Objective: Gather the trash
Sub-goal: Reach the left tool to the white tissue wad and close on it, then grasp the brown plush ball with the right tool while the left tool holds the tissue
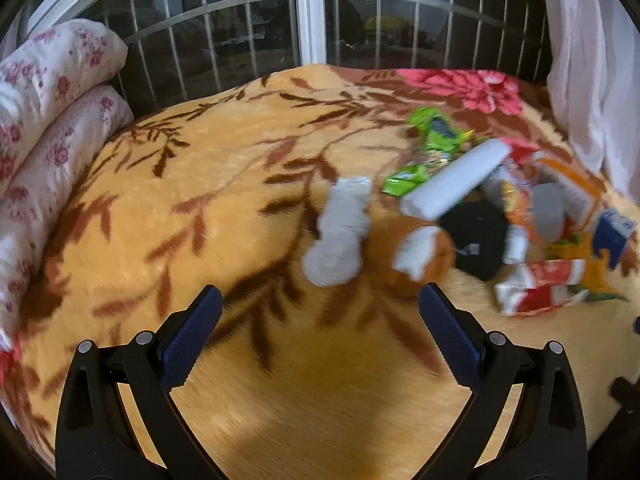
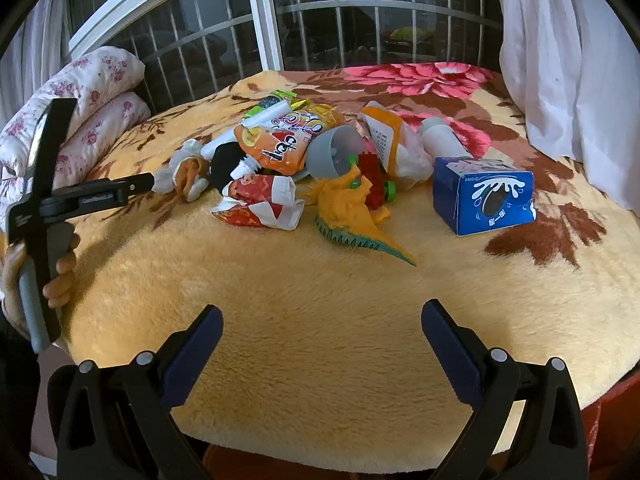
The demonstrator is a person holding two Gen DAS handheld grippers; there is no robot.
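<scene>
A heap of trash and toys lies on a yellow floral blanket (image 2: pixel 320 300). It holds a red-and-white wrapper (image 2: pixel 260 204), an orange snack bag (image 2: pixel 280 144), a green wrapper (image 1: pixel 432 148), a white tube (image 1: pixel 452 180), a blue Oreo box (image 2: pixel 484 196), a grey cup (image 2: pixel 336 152) and an orange toy dinosaur (image 2: pixel 352 216). A crumpled white tissue (image 1: pixel 340 232) lies at the heap's left edge. My left gripper (image 1: pixel 320 308) is open and empty, just short of the tissue. My right gripper (image 2: pixel 322 324) is open and empty, well short of the heap.
A rolled floral quilt (image 1: pixel 52 120) lies along the left side. A barred window (image 2: pixel 320 20) stands behind the bed and a white curtain (image 2: pixel 568 60) hangs at the right. The left gripper's body (image 2: pixel 60 200) and the hand holding it show at the left of the right wrist view.
</scene>
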